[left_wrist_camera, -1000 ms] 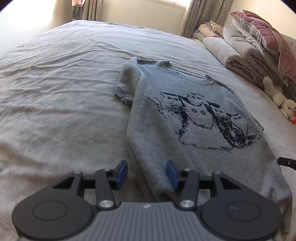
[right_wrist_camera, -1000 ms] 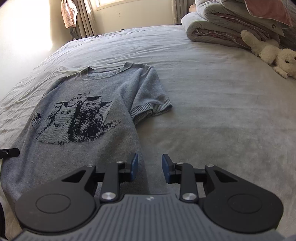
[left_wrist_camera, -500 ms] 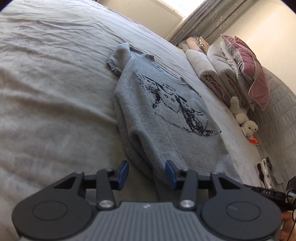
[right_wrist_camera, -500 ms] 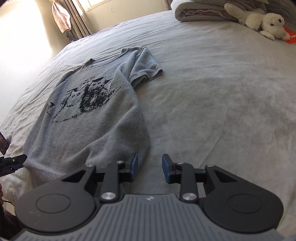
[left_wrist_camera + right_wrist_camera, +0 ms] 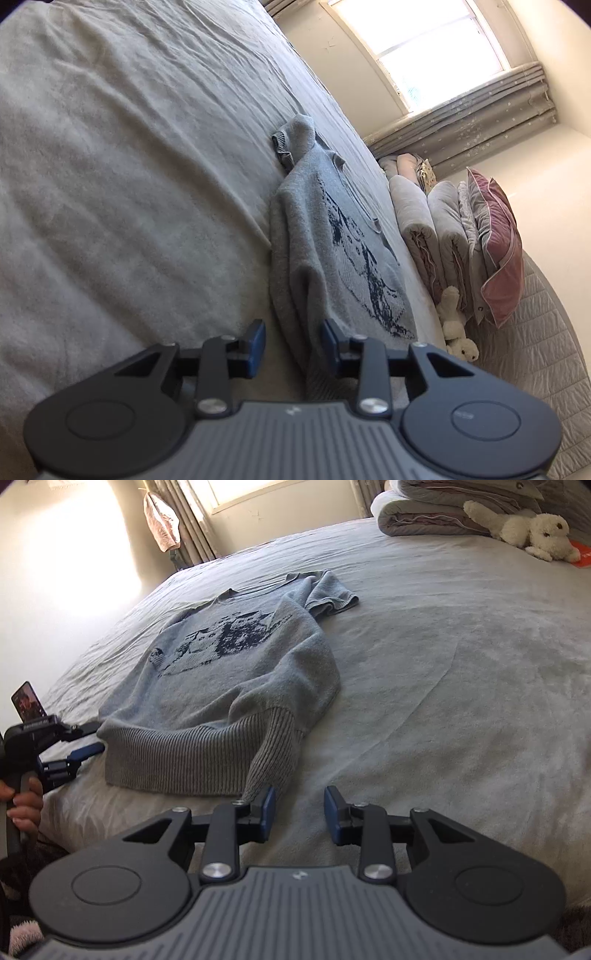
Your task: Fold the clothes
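Grey sweater [image 5: 236,672] lies flat on the bed [image 5: 443,701] — left gripper [image 5: 293,347] fingers closing around its hem corner, right gripper [image 5: 299,814] fingers apart — empty.

— What do the grippers look like?
— Each gripper, left gripper [image 5: 292,345] and right gripper [image 5: 299,814], has black linkage arms, silver screws, blue pads [image 5: 266,814] and a ribbed grey housing.
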Demonstrator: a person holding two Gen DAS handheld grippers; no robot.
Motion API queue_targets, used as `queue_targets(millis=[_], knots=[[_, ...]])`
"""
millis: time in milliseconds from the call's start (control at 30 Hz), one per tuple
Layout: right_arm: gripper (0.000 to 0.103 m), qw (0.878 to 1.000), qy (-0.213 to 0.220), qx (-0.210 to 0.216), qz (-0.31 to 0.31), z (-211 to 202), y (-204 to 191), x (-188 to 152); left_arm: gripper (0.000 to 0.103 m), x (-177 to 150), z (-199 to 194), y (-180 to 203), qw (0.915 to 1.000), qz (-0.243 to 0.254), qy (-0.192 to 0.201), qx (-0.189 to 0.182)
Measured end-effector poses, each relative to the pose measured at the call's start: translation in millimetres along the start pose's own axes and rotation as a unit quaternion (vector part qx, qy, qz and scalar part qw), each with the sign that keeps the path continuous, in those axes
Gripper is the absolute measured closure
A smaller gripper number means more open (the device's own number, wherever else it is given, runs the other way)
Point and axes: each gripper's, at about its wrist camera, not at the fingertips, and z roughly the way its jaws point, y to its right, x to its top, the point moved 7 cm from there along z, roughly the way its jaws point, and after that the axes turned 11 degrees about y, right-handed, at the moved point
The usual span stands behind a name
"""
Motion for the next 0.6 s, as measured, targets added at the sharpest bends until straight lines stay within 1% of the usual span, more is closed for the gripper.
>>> queue_targets(millis=[67,133,300,333,367,400,467,600], knots=[[0.068,1.0,0.003,0.001,-0.022,5,-8,-3,0.07,-2,7,3,1.0,-0.002,-0.001,0.0],[0.068,0.999,0.006,0.001,-0.036,13,-13,-3,0.07,-4,14,11,0.9999,0.01,-0.004,0.003],[0.069,0.999,0.018,0.021,-0.028,28,-23,6,0.069,-8,30,29,0.9989,0.042,-0.015,0.013],[0.071,0.999,0.016,0.022,-0.029,31,-25,8,0.069,-8,33,32,0.9987,0.046,-0.016,0.016],[0.081,0.999,0.015,0.021,-0.031,34,-27,10,0.069,-9,35,34,0.9984,0.051,-0.016,0.02],[0.087,0.999,0.015,0.019,-0.032,36,-28,13,0.069,-9,36,35,0.998,0.056,-0.016,0.024],[0.089,0.999,0.025,0.009,-0.024,36,-25,21,0.069,-8,36,37,0.9975,0.063,-0.019,0.028],[0.092,0.998,0.057,-0.032,0.018,30,1,47,0.061,-4,29,29,0.9982,0.051,-0.024,0.022]])
